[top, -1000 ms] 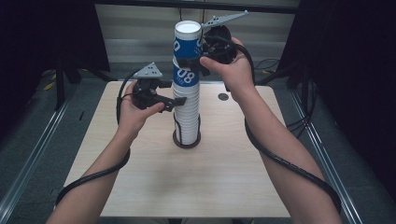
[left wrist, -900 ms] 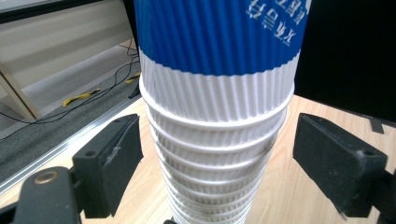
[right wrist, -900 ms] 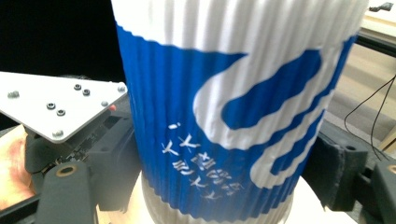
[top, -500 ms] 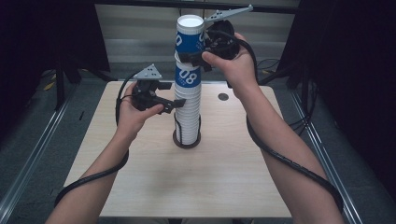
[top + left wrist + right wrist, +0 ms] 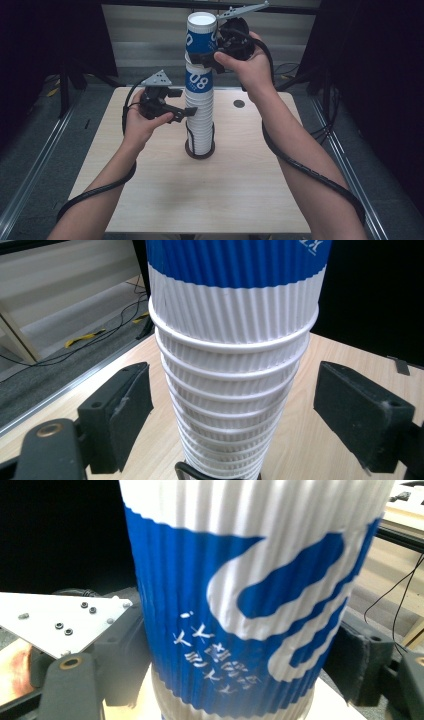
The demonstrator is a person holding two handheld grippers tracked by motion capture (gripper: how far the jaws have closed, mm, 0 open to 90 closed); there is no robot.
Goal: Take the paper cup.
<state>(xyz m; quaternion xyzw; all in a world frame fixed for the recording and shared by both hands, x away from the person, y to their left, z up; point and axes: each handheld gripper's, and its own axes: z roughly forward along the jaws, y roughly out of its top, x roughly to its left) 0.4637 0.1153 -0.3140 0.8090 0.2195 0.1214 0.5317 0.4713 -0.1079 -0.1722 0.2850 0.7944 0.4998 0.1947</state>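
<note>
On the near part of the table (image 5: 150, 200) nothing but the person's two forearms crosses the pale wood, a black cable trailing along each. Toward the middle stands a tall stack (image 5: 199, 120) of ribbed paper cups, upside down, its base sitting in a dark ring (image 5: 200, 152) on the tabletop.

The left gripper (image 5: 186, 113) comes in level from the left, at about mid-height of the stack. Its jaws are spread to either side of the white cups; in the left gripper view a clear gap shows between each pad (image 5: 131, 410) and the stack (image 5: 235, 390), so they are not pressing on it. A grey three-cornered plate sits on top of this gripper.

Higher up, the right gripper (image 5: 202, 56) reaches in from the right and pinches the top cup (image 5: 201, 32), a blue-and-white one. That cup is lifted partly off the cup below, which carries a blue band marked 08, and still overlaps it. In the right gripper view the jaws sit against both sides of the top cup (image 5: 250, 605).

Farther back, right of the stack, a small dark disc (image 5: 239, 103) lies in the table's surface.
</note>
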